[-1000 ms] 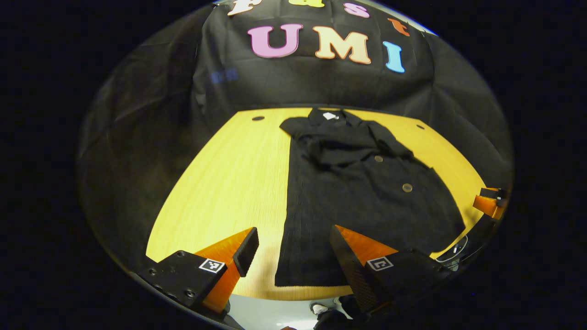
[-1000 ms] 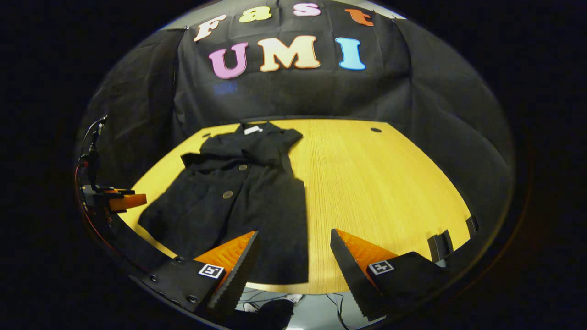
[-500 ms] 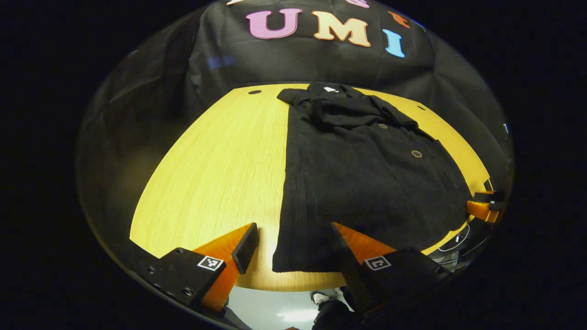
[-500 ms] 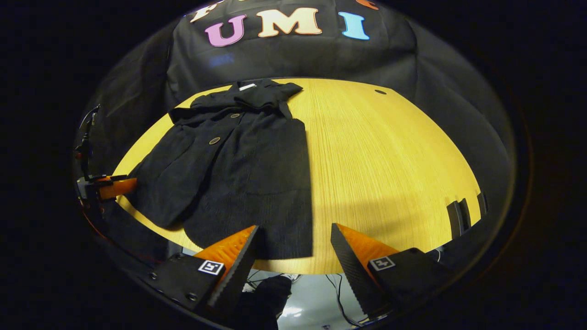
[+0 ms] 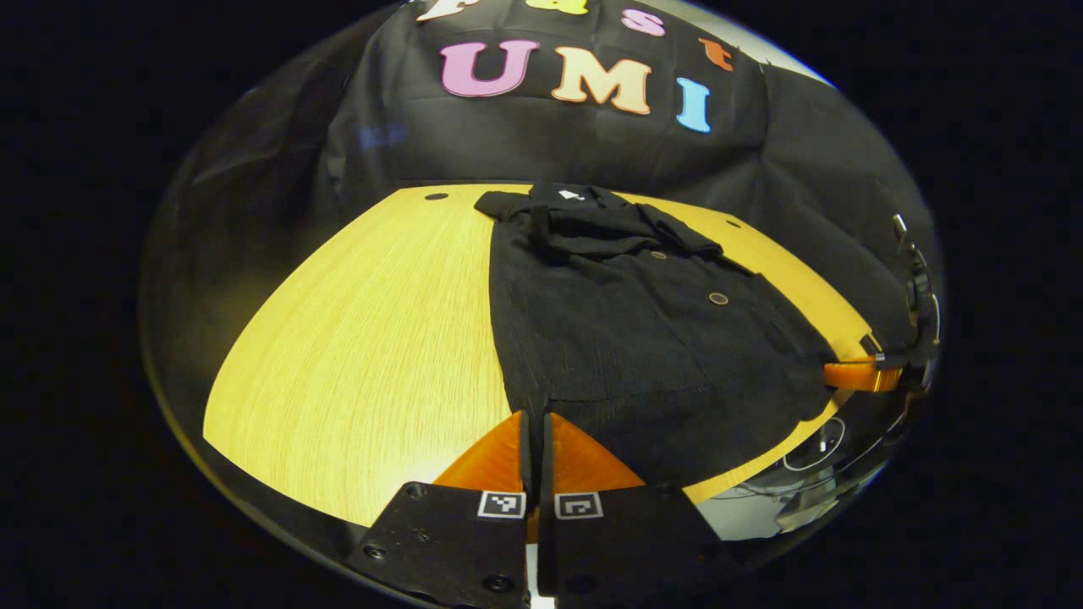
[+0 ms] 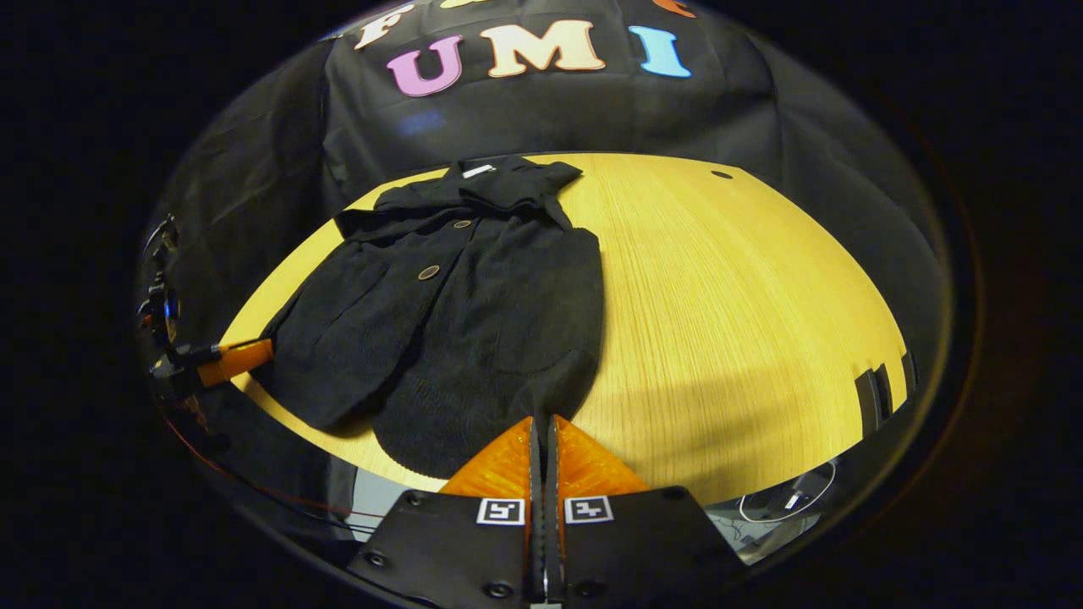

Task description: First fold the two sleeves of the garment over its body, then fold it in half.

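I have both sleeves lying over the body of the black garment [image 5: 643, 338], which is spread on the yellow worktop [image 5: 355, 355]. My left hand-held gripper [image 5: 535, 423] and right hand-held gripper [image 6: 542, 427] are clamped on its near hem corners. I judge the halving fold comes next: lift both corners evenly toward the collar. The pinched cloth itself is hard to make out between the fingers.

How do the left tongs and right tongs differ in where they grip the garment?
Left tongs pinch the garment's near hem at its corner by the bare table. Right tongs pinch the opposite near corner, where the cloth bunches upward. Both are shut on the hem.
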Tool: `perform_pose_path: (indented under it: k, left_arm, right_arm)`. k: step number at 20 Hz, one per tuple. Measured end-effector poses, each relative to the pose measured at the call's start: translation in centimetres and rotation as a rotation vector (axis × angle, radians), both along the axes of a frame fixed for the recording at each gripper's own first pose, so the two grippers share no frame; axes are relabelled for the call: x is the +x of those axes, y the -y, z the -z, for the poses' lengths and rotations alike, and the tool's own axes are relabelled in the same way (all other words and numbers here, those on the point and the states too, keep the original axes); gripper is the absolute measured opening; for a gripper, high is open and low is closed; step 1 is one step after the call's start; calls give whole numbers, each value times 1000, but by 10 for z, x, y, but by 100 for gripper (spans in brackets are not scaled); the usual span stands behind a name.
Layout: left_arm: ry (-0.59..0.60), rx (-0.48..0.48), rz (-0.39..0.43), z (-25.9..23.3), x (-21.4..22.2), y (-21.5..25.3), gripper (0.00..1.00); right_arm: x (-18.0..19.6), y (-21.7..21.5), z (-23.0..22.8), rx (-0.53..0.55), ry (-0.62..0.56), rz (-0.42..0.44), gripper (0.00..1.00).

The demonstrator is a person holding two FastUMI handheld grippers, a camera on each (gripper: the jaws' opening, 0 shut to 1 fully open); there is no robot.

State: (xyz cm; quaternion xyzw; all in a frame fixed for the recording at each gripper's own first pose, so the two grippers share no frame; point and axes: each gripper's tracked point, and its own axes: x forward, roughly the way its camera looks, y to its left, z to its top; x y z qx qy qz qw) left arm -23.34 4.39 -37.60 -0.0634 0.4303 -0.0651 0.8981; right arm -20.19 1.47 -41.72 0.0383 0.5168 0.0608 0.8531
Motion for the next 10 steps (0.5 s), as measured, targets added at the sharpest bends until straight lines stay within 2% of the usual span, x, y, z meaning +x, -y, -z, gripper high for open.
perform_pose_path:
  k: [3,6,10]
  left_arm:
    - [-32,-23,-49,-2,-6,1,0]
    - [-39,12,-51,-3,-12,5,0]
    - [-105,-25,-91,-3,-11,10,0]
  right_arm:
    - [-6,-1,-2,57,-57,8,3]
    - [-3,-1,-4,92,-68,7,3]
    - [2,-1,-15,81,-40,-48,3]
